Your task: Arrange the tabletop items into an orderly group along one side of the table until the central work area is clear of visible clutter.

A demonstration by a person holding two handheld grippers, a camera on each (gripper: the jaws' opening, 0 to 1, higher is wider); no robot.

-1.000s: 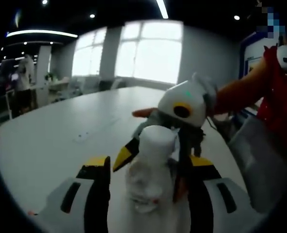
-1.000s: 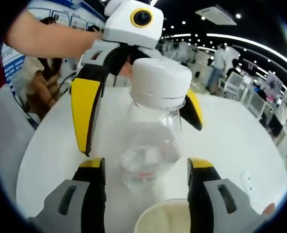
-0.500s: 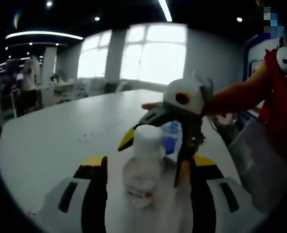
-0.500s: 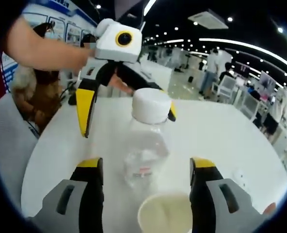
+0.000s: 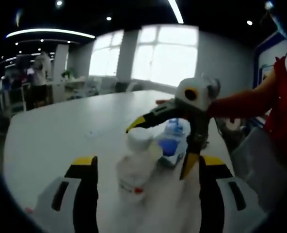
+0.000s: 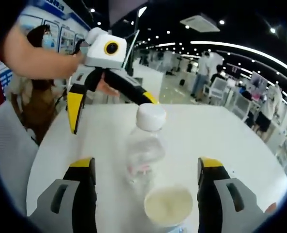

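Note:
A clear plastic bottle (image 5: 134, 167) with a white cap stands upright on the white table (image 5: 56, 141), free of both grippers. My left gripper (image 5: 147, 162) is open, with the bottle a short way beyond its jaws. My right gripper (image 5: 161, 148) reaches in from the right, open, its yellow-tipped fingers (image 5: 188, 167) spread behind the bottle. In the right gripper view the bottle (image 6: 143, 145) stands ahead of my open right gripper (image 6: 146, 165), and a white paper cup (image 6: 168, 204) sits between the jaws, nearer than the bottle. The left gripper (image 6: 112, 107) hangs open beyond the bottle.
A blue and white item (image 5: 171, 141) lies on the table behind the bottle. A grey chair back (image 6: 3, 145) stands at the table's left edge. A person's red sleeve (image 5: 279, 111) is at the right. Other people and desks are far off across the room.
Both grippers have drawn back from the bottle, which looks smaller in both views and still stands upright. The left gripper's fingers no longer flank the cap.

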